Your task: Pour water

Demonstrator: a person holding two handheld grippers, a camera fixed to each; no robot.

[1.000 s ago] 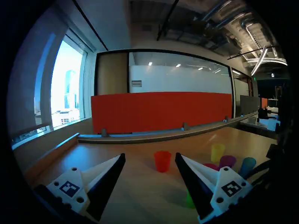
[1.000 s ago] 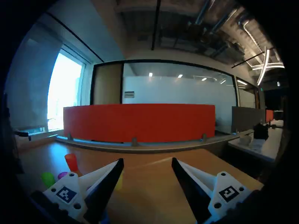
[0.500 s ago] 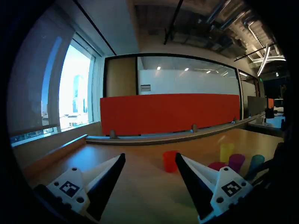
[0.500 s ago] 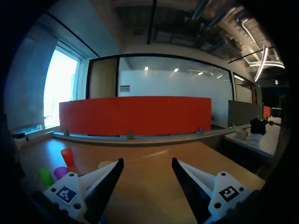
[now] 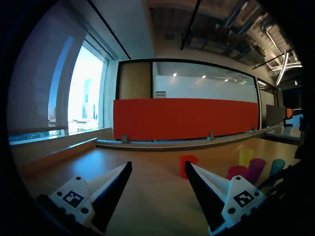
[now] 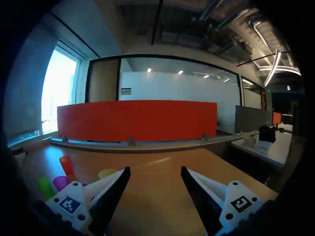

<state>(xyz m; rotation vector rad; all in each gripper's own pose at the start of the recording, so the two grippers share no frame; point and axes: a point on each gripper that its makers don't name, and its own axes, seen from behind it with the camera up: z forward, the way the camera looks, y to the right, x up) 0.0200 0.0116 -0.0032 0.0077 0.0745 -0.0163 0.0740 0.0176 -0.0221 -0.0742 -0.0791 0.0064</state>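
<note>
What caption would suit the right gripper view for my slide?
Open right gripper over a wooden table, coloured cups at the view's left, orange partition behind.

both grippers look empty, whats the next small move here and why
Probably swing the left gripper slightly right and forward until the red cup sits between its open fingers. It holds nothing yet, and that cup stands just ahead, partly hidden behind one finger.
</note>
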